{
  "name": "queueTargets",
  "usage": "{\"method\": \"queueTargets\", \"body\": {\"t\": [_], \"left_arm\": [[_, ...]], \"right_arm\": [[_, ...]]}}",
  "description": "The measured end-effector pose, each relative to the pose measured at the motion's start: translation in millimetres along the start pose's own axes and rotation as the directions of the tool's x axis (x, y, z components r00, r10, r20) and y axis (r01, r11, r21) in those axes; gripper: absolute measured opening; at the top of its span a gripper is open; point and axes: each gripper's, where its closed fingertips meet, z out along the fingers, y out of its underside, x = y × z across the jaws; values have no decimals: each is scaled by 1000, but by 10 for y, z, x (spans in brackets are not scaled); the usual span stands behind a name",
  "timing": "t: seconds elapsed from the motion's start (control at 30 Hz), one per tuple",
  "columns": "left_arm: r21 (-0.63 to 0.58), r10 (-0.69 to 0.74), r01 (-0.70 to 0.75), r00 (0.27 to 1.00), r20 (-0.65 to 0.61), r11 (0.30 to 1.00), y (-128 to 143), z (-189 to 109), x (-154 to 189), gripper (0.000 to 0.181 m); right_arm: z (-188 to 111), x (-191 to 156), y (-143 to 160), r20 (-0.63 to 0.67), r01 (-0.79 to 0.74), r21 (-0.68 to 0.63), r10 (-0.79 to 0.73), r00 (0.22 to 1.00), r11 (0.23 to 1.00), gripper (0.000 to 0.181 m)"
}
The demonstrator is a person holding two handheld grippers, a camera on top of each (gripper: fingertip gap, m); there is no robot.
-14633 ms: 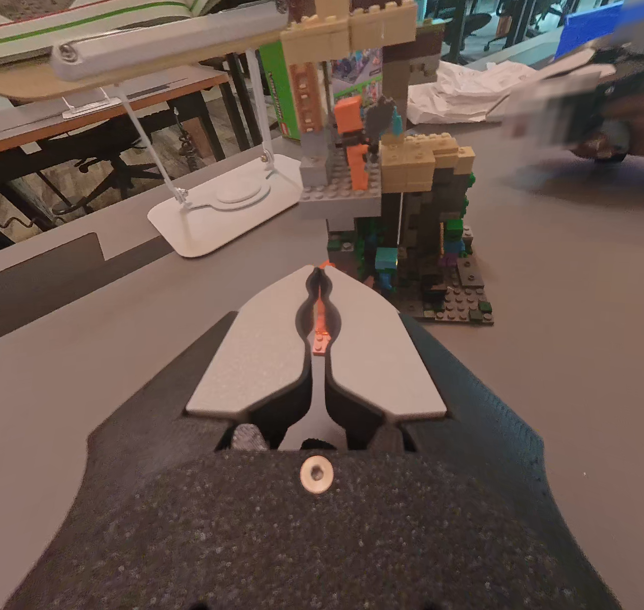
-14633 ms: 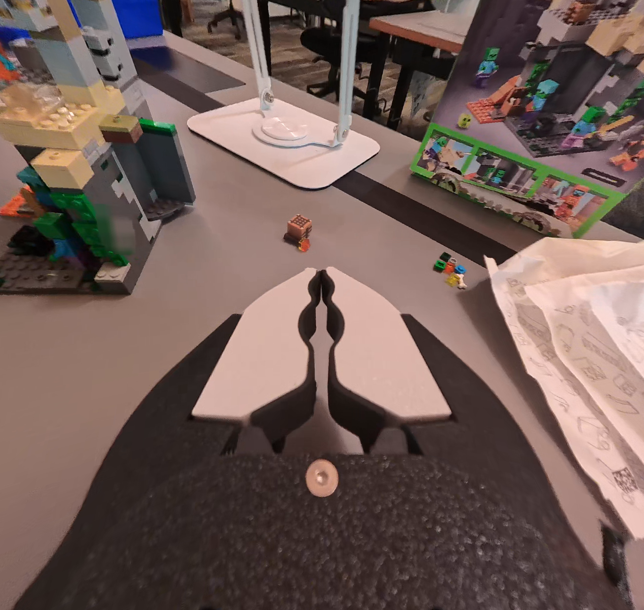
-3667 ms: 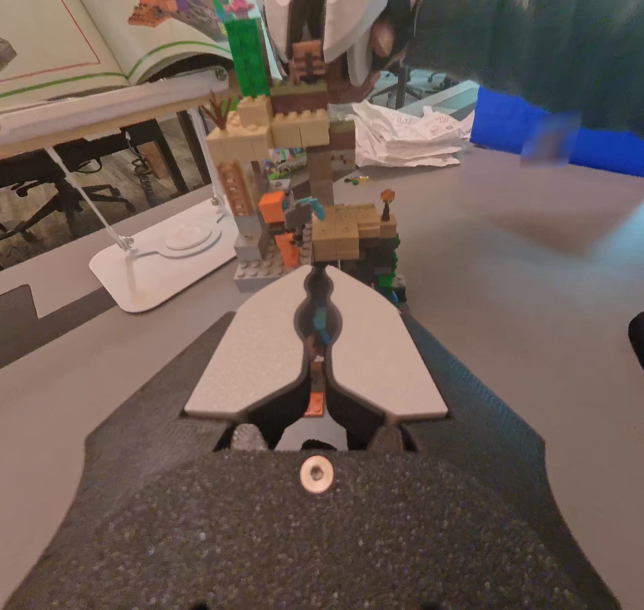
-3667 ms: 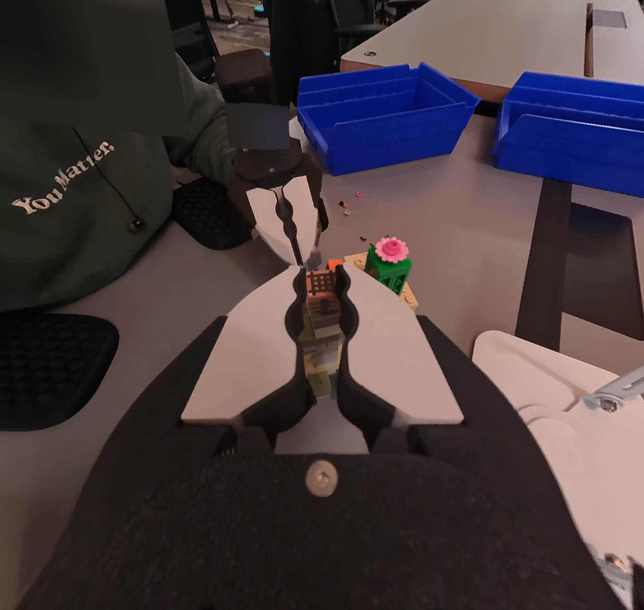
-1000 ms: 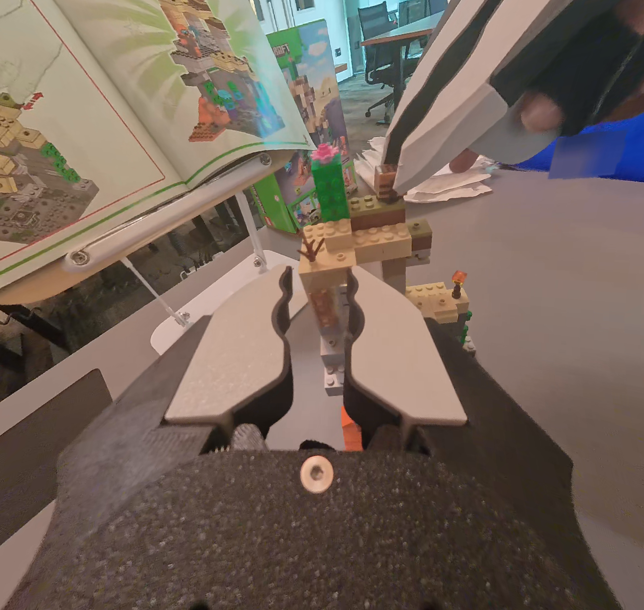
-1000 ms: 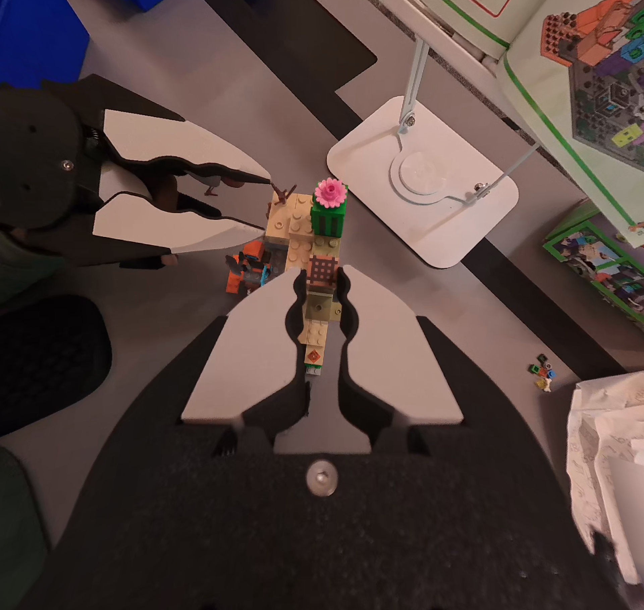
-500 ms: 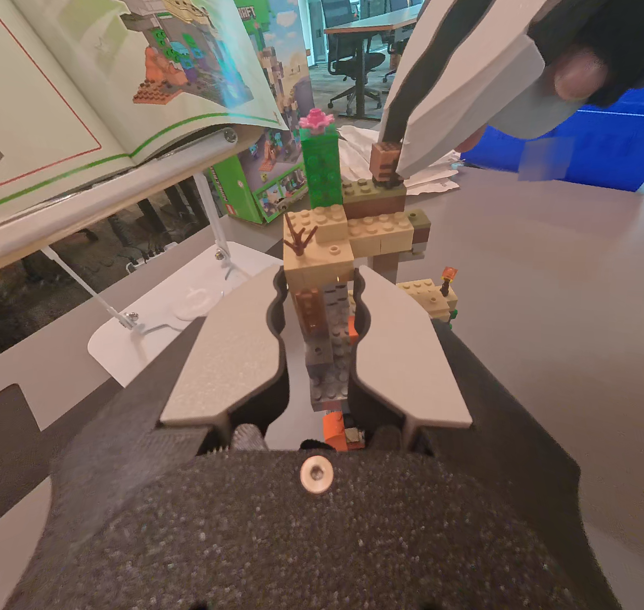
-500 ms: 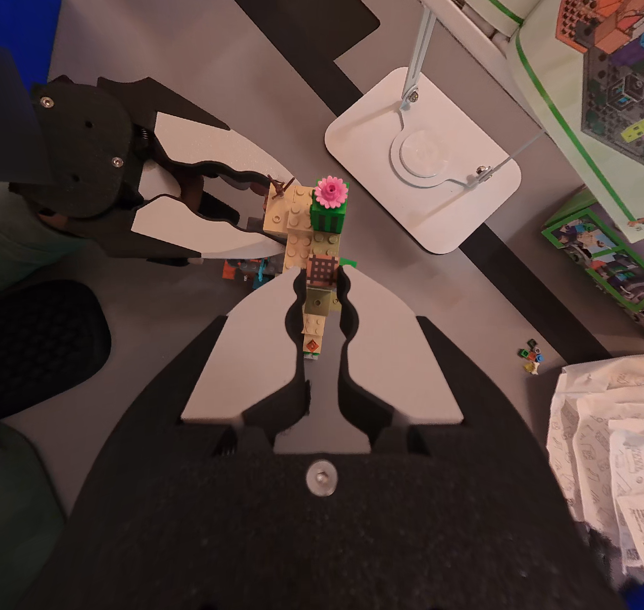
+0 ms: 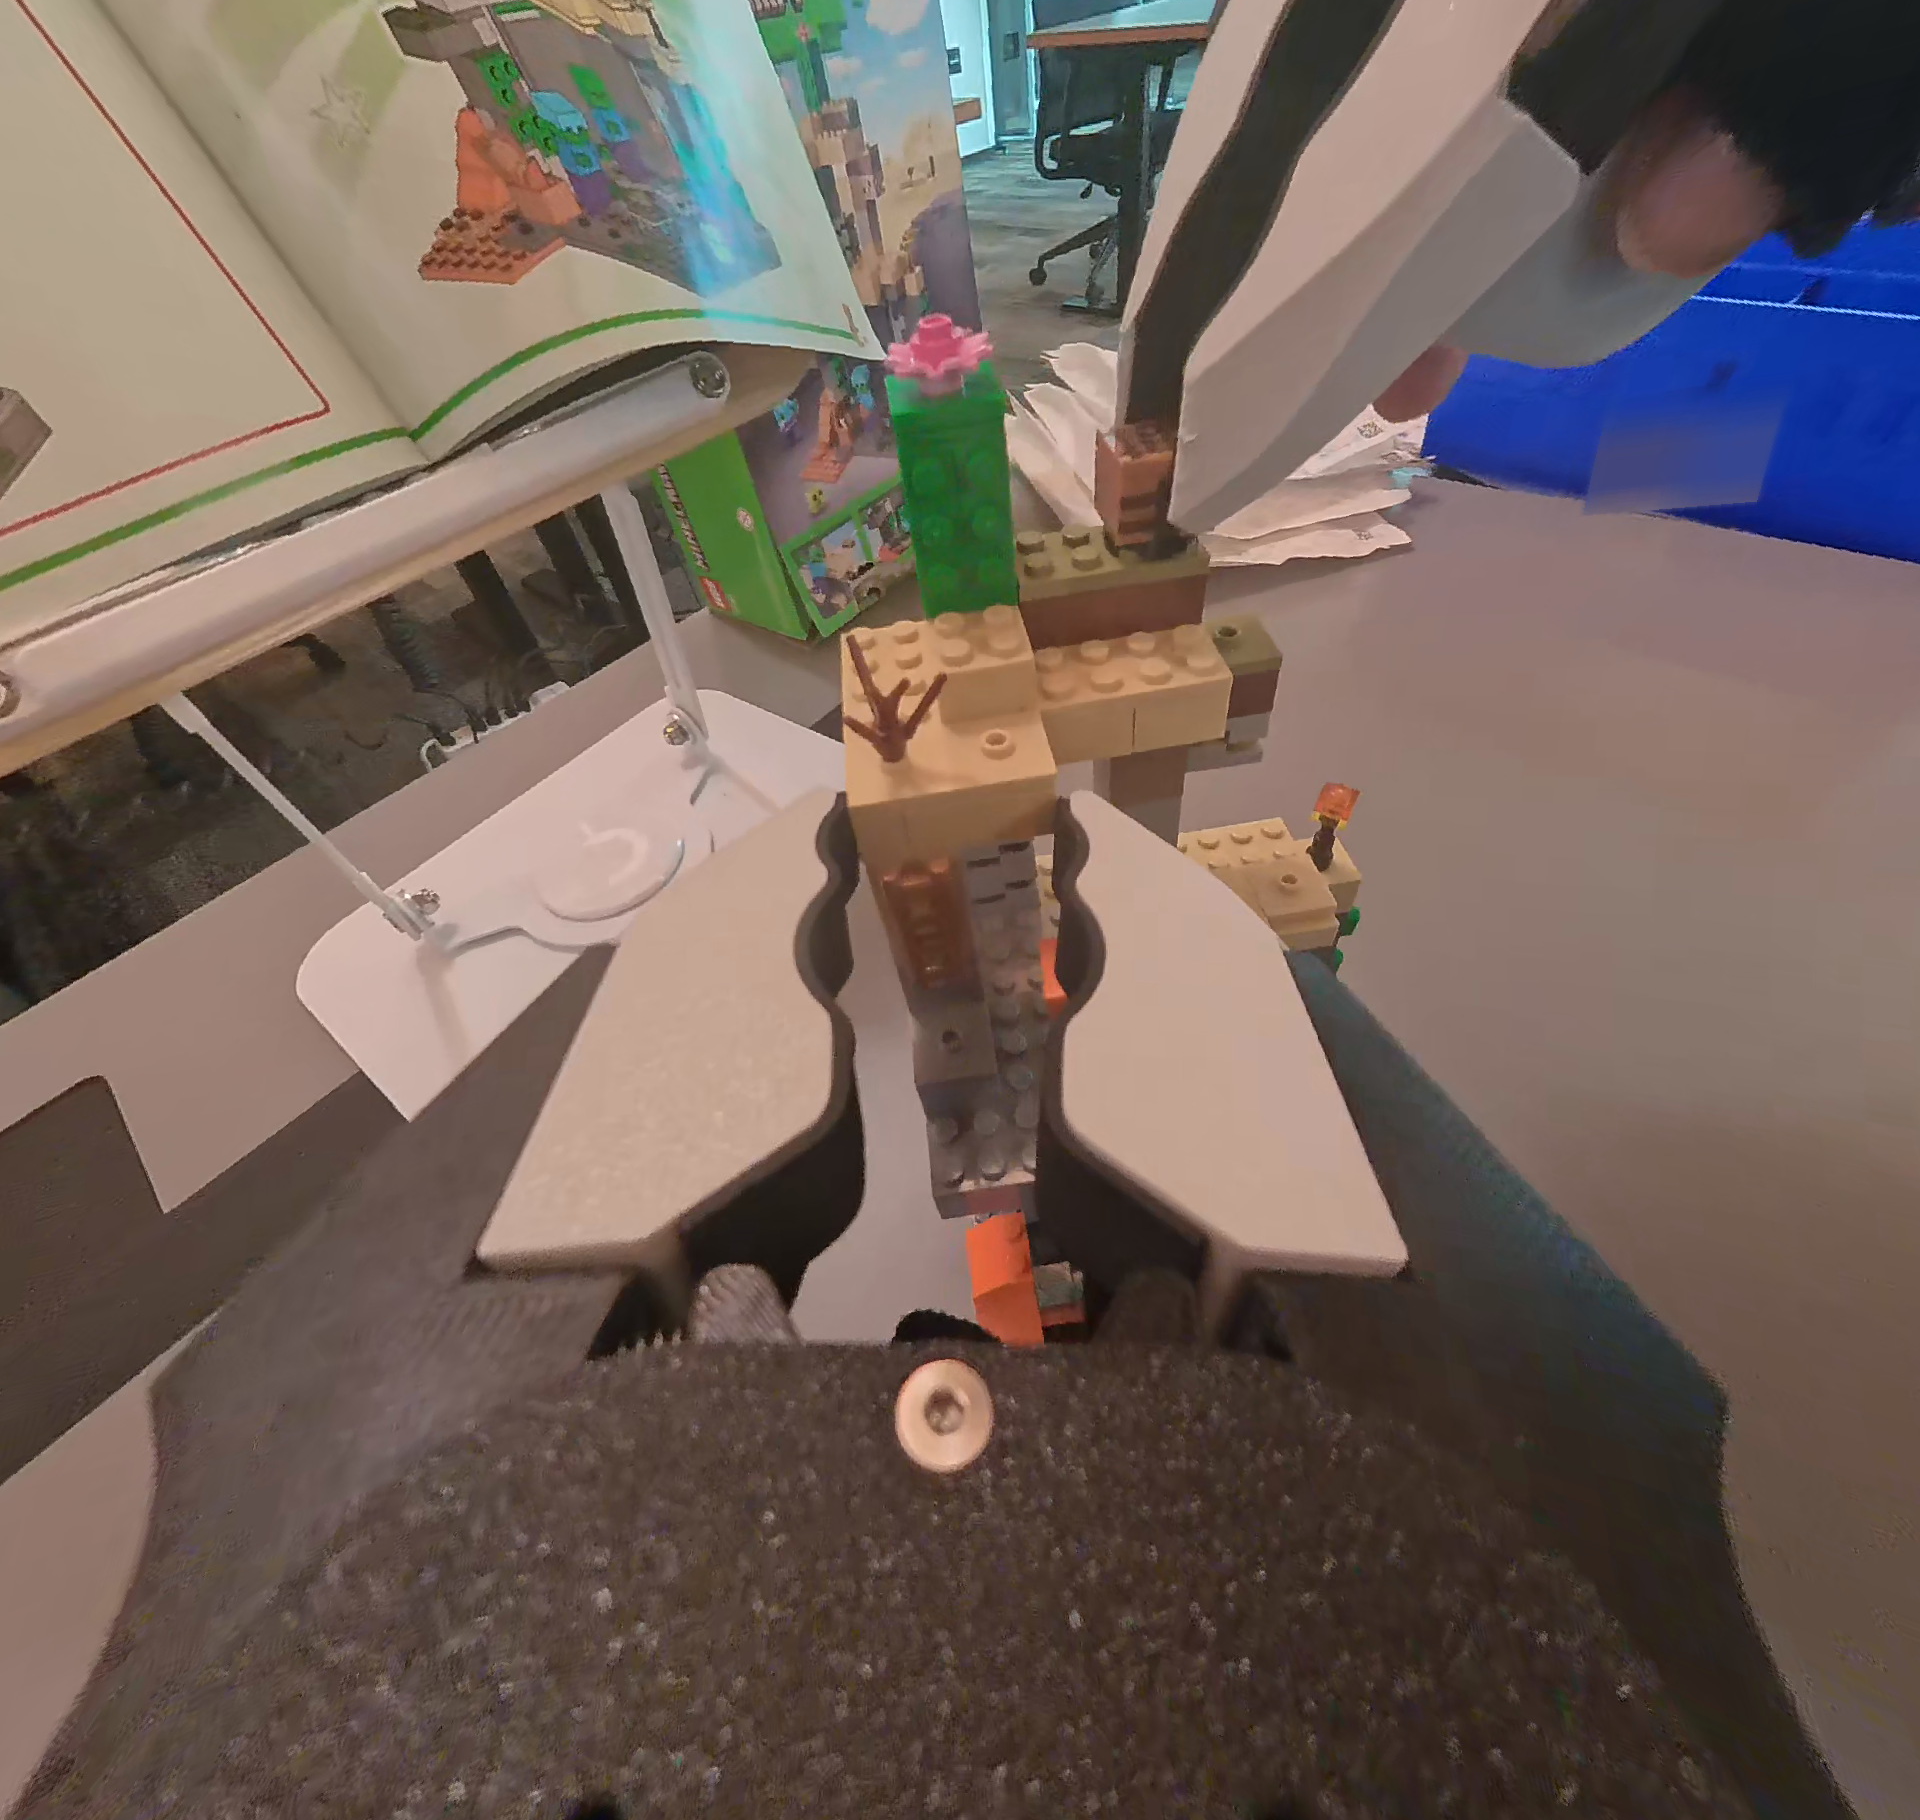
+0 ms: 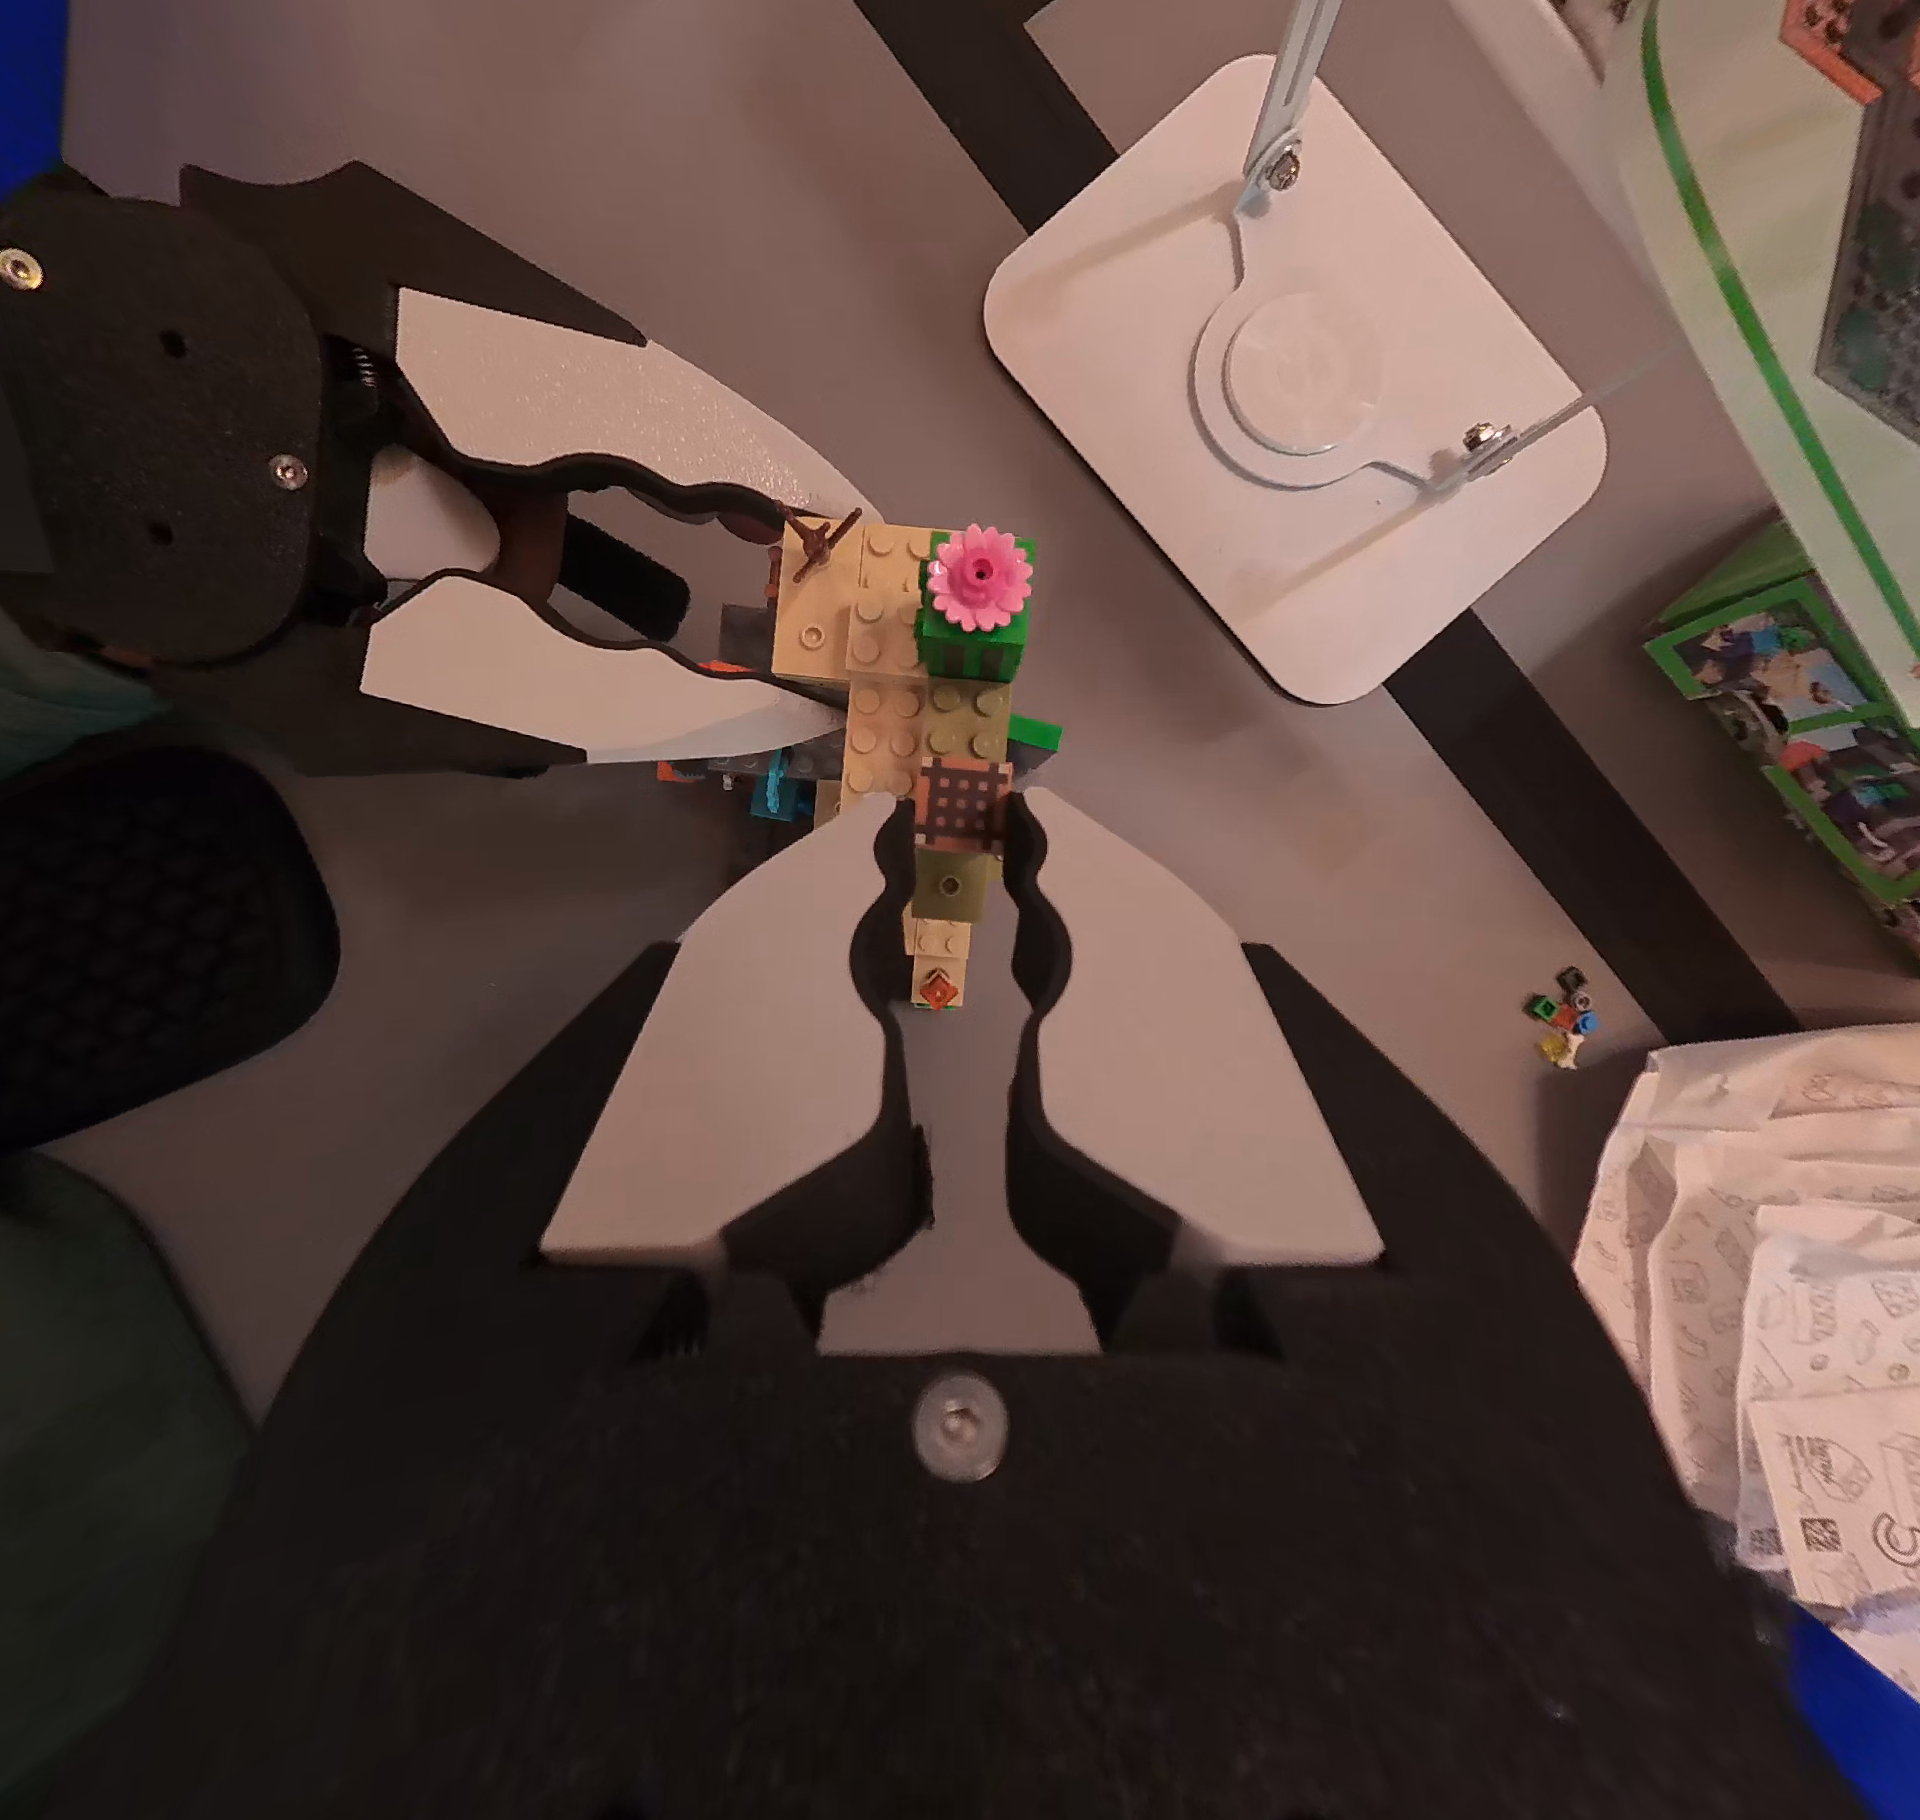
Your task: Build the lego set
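Left gripper clenched around tan-topped column of lego build, right gripper clamped on brown grid-topped block, block pressed onto olive top plate

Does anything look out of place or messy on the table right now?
Only slightly: a few tiny loose pieces lie scattered on the grey table, away from the lego build, beside crumpled paper bags. Nothing looks broken or toppled.

Glossy plastic lego tower on a smooth matt table — glossy paper booklet, grainy matt gripper jaws.
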Motion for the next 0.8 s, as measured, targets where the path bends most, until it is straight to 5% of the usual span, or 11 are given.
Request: {"method": "queueTargets", "body": {"t": [0.03,0.8], "left_arm": [[-1,-1,1,1000,2,1000,0,0,1,36],[0,-7,7,999,36,1000,6,-8,3,36]], "right_arm": [[1,-1,2,-3,-2,3,2,1000,1000,17],[12,-8,10,23,-39,74,37,999,997,17]]}}
